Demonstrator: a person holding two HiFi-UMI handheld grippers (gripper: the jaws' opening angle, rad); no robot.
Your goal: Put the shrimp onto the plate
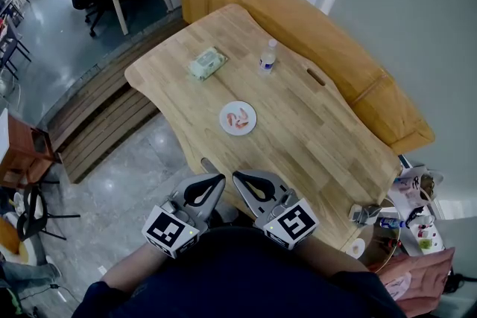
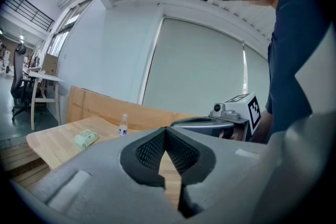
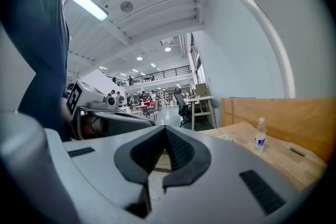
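I read both grippers as parked. The left gripper [image 1: 215, 181] and right gripper [image 1: 240, 179] sit side by side just off the near edge of the counter [image 1: 320, 138], tucked against the person's torso and pointing out over the wood. Each one's fingers are pressed together at the tips with nothing between them. The shrimp [image 1: 239, 118], 2 pink curls as far as I can tell, lies on the plate [image 1: 224, 114] mid-counter, well apart from both grippers. A bottle [image 1: 267, 57] and a wipes pack [image 1: 206, 63] stand beyond it. To me the task looks done, which would explain the idle, tucked-in pose.
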